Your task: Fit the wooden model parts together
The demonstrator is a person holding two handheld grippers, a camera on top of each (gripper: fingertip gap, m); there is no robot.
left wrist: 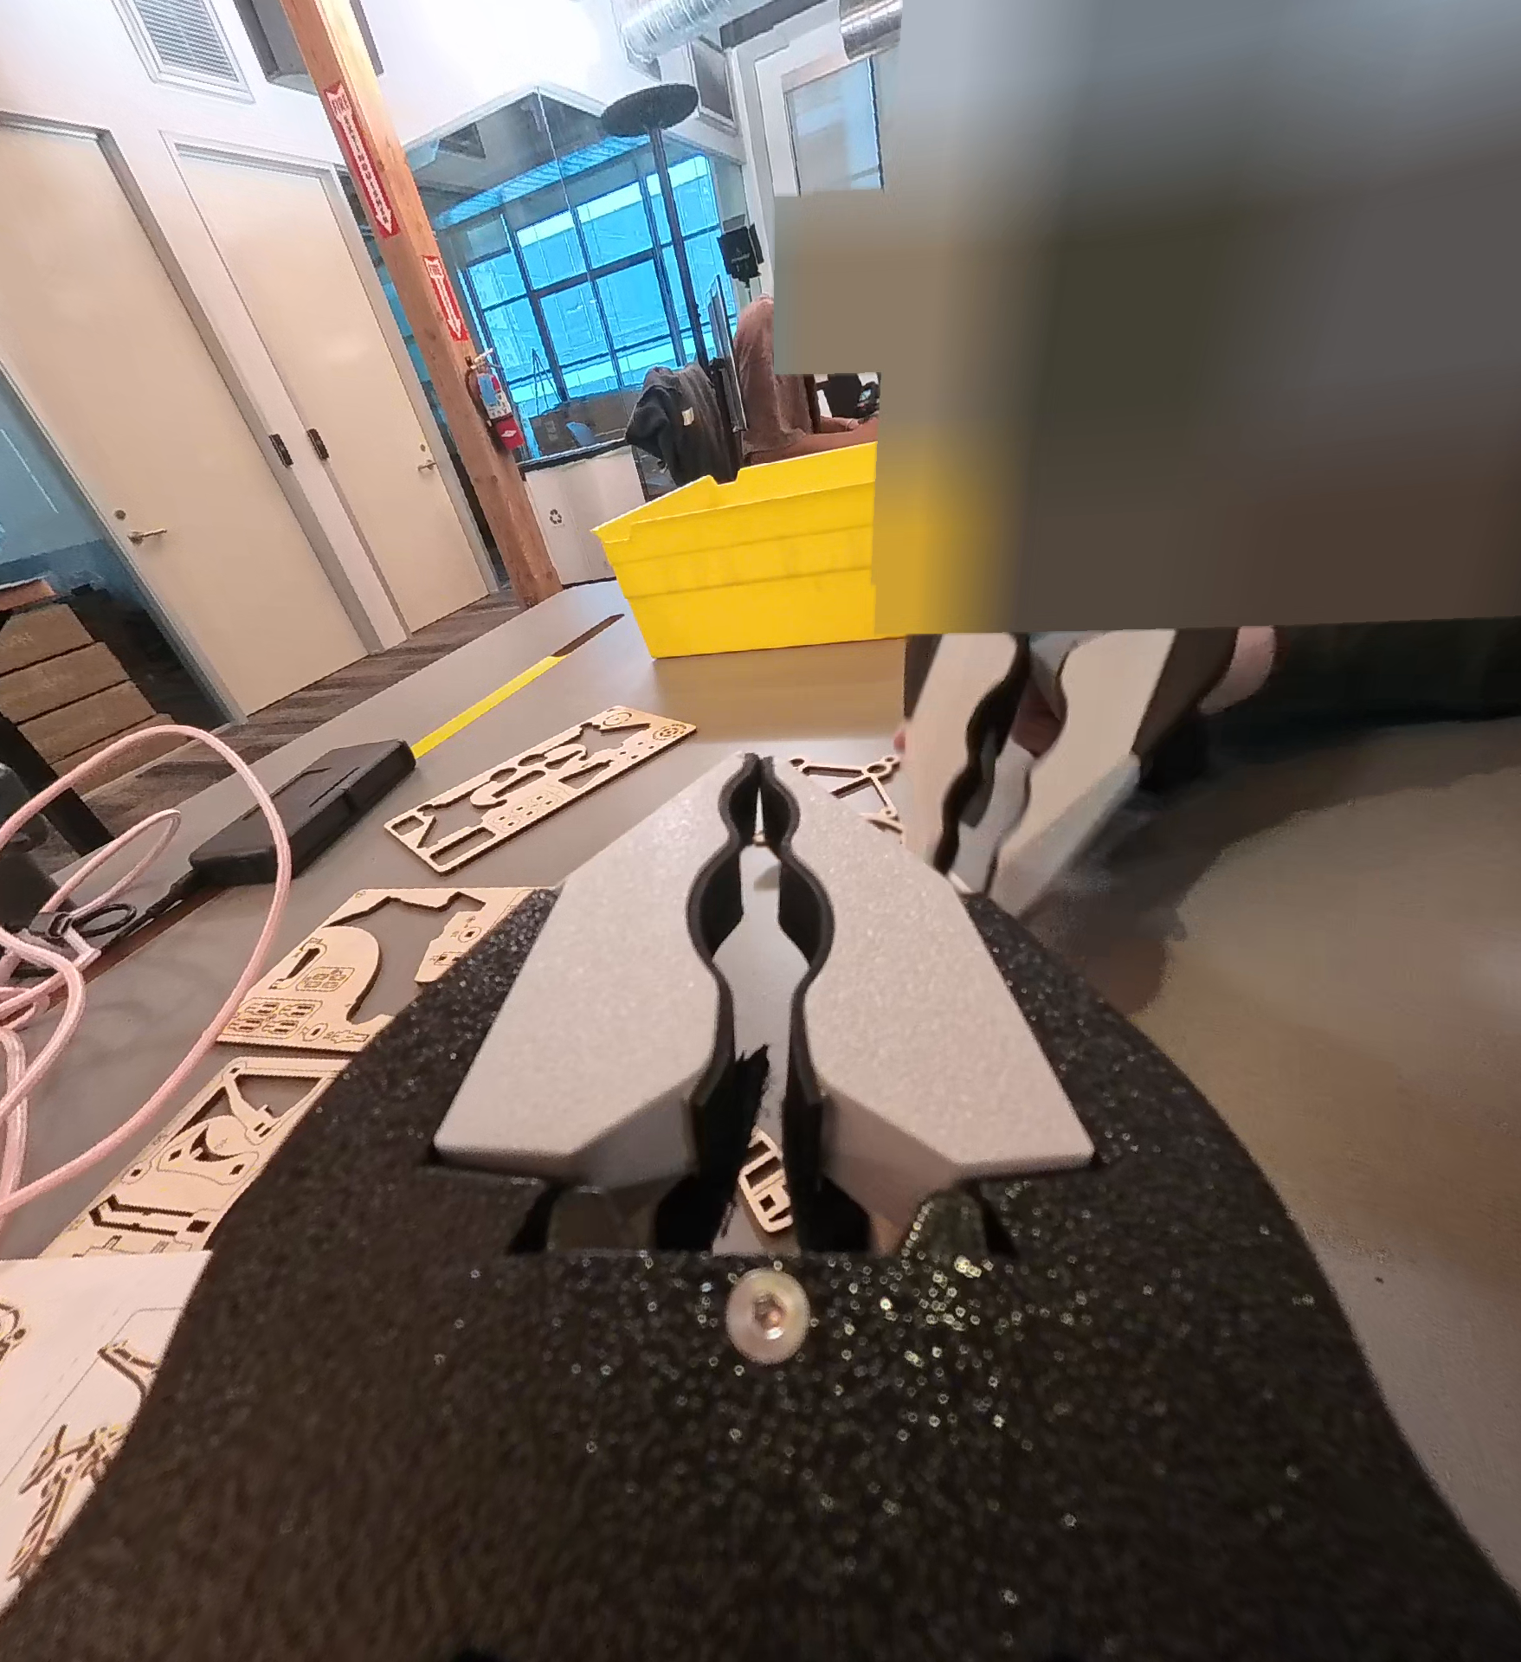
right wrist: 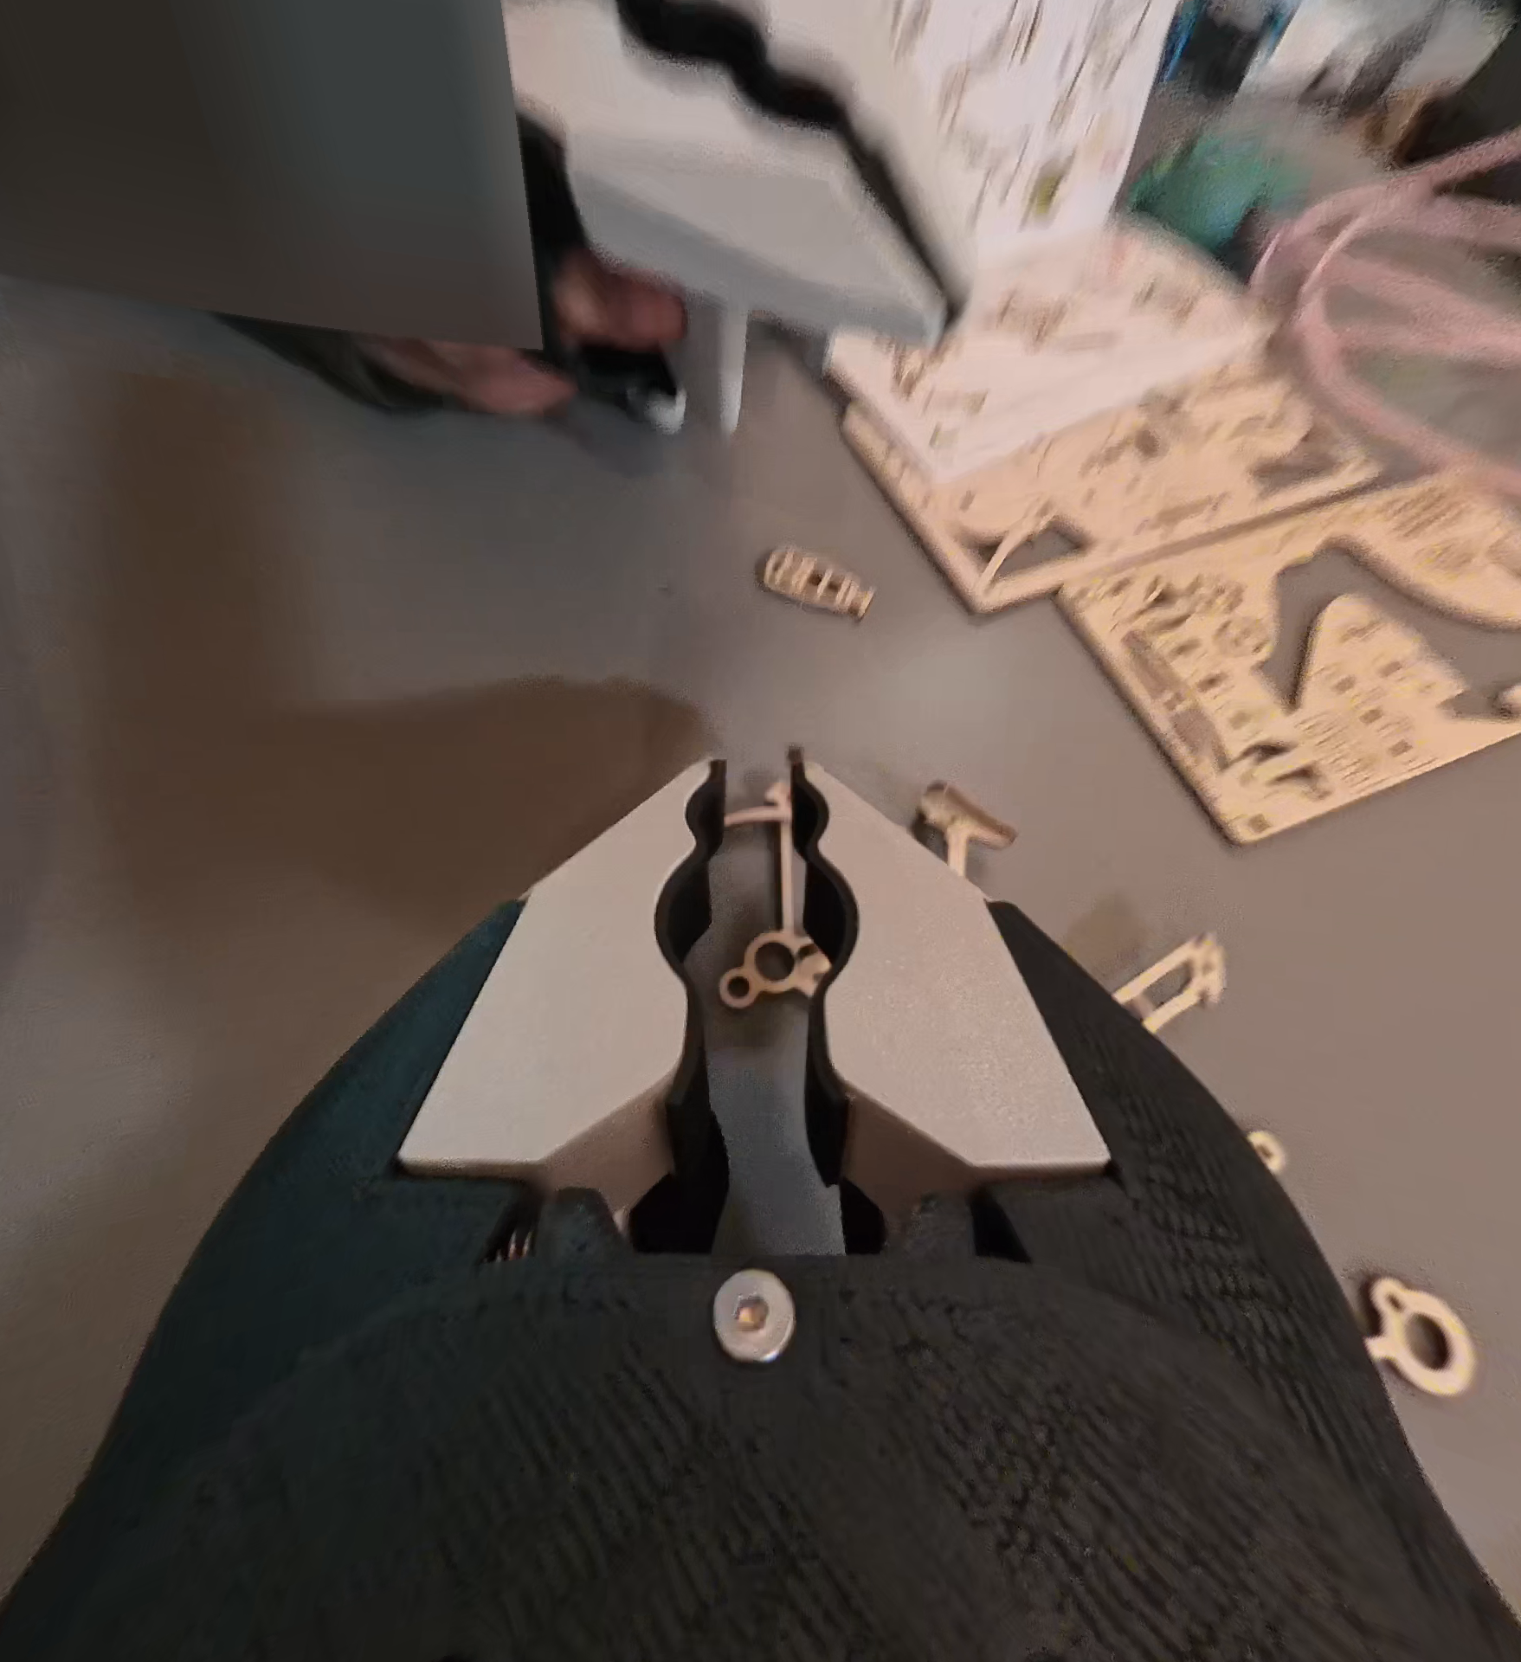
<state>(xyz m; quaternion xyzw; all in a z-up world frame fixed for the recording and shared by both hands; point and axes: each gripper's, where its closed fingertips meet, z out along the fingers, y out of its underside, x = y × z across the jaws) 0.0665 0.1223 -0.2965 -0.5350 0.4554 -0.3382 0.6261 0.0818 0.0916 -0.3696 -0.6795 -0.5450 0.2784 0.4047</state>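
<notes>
In the left wrist view my left gripper [left wrist: 758, 772] has its grey fingertips pressed together. A thin strutted wooden piece [left wrist: 864, 784] shows just right of the tips; I cannot tell whether it is pinched. Another small wooden part [left wrist: 765, 1189] lies under the fingers. My right gripper [right wrist: 756, 772] is closed on a thin wooden rod part with a ring end [right wrist: 774, 969], held lengthwise between its fingers above the table. The right gripper also shows in the left wrist view [left wrist: 986, 791], close ahead and to the right. The left gripper appears blurred at the top of the right wrist view [right wrist: 738, 135].
Laser-cut wooden sheets [left wrist: 541, 787] [right wrist: 1278, 683] lie on the grey table [left wrist: 1278, 944]. Loose small parts [right wrist: 815, 585] [right wrist: 1417, 1335] [right wrist: 963, 823] lie near the right gripper. A pink cable [left wrist: 226, 863], a black flat box [left wrist: 307, 809] and a yellow bin [left wrist: 738, 558] sit on the left and far side. The gap from one gripper's tips to the other's is roughly 8 cm.
</notes>
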